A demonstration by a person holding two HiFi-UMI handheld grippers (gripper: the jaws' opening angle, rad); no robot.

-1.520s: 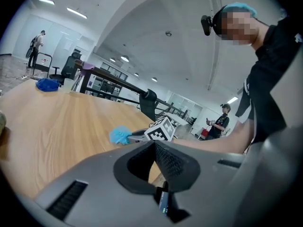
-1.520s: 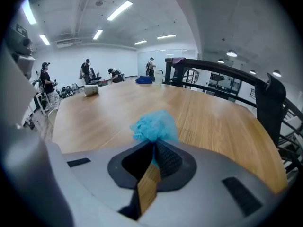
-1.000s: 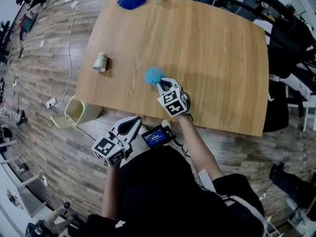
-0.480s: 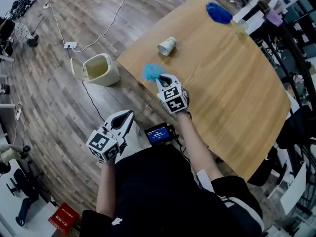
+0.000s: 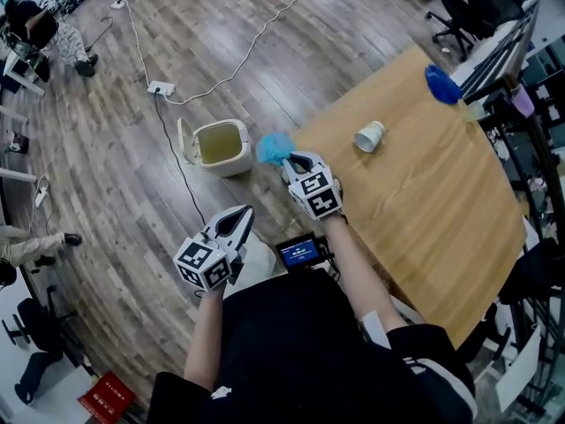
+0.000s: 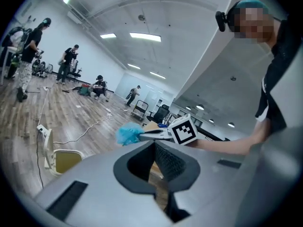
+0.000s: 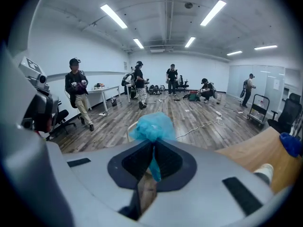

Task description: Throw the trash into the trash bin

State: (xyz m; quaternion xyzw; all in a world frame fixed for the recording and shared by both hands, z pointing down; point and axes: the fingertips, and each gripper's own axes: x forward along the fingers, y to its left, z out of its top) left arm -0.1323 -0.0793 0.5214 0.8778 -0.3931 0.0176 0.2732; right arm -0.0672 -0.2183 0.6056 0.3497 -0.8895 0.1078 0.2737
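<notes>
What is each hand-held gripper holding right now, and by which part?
The right hand-held gripper pinches the crumpled light-blue plastic wad by its thin trailing end, with the bulk beyond the jaw tips. The left hand-held gripper holds nothing.

1. Grey-brown wood-plank floor (image 5: pixel 106 166) fills the head view's left and top, with a white cable (image 5: pixel 252 51) and power strip (image 5: pixel 160 87) lying on it.
2. Light wooden table (image 5: pixel 441 201) at right; black office chair (image 5: pixel 459 11) at upper right.
3. White walls (image 7: pixel 104 56) and ceiling light strips (image 7: pixel 113 16) overhead.
</notes>
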